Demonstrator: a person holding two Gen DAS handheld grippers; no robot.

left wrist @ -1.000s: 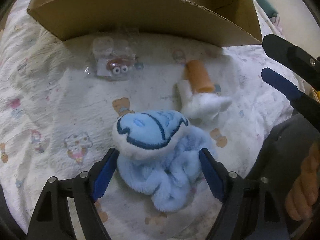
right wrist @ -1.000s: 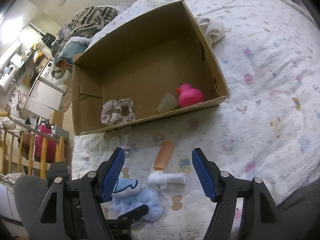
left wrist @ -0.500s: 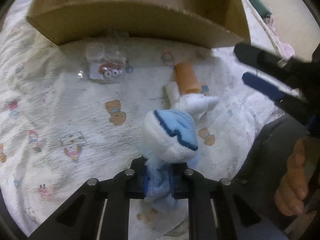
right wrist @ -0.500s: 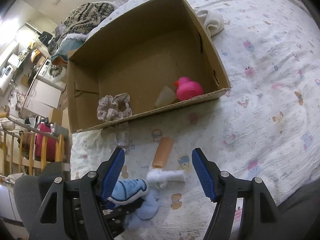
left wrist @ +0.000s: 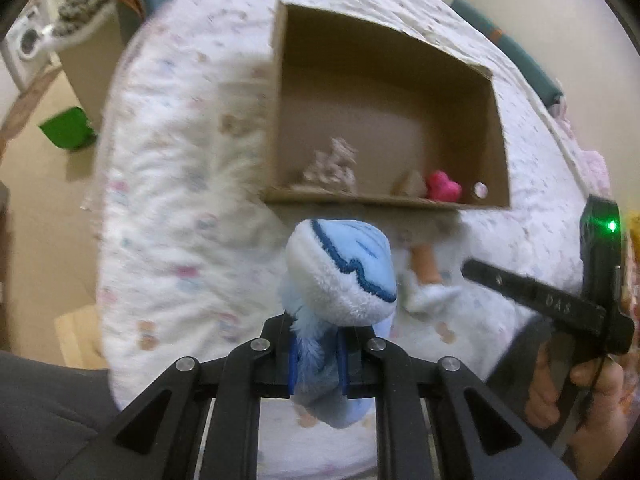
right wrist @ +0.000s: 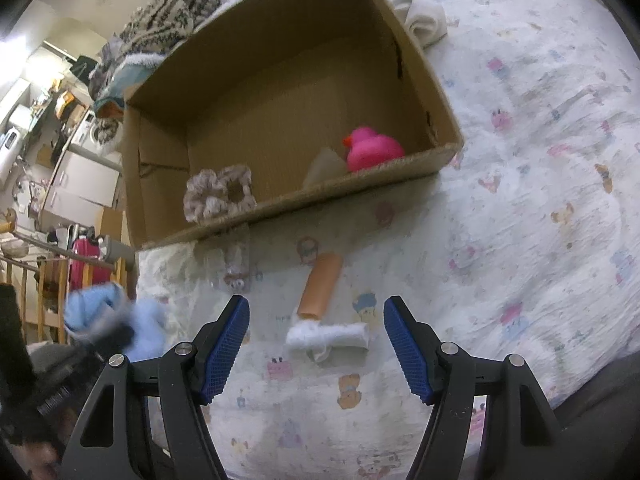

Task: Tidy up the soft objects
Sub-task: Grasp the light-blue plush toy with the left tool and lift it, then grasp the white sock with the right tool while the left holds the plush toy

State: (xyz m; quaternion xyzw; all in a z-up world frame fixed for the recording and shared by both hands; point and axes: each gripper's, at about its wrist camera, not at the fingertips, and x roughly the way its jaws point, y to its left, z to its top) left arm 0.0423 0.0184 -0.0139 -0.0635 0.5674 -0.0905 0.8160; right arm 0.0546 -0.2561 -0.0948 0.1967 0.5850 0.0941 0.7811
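Left tool (left wrist: 318,360): I have it pinching the blue plush toy (left wrist: 340,268), held above the bed (left wrist: 168,208) | Right tool (right wrist: 316,344): spread, over the white cloth (right wrist: 328,336) and an orange roll (right wrist: 320,286), possibly a sock | Cardboard box (right wrist: 436,80): holds scrunchie (right wrist: 220,196), pink duck (right wrist: 372,148).

Your left gripper (left wrist: 316,356) is clamping its jaws on the blue plush toy (left wrist: 340,272), lifted clear. Your right gripper (right wrist: 316,340) is holding its jaws wide apart, pointing toward 12 o'clock.
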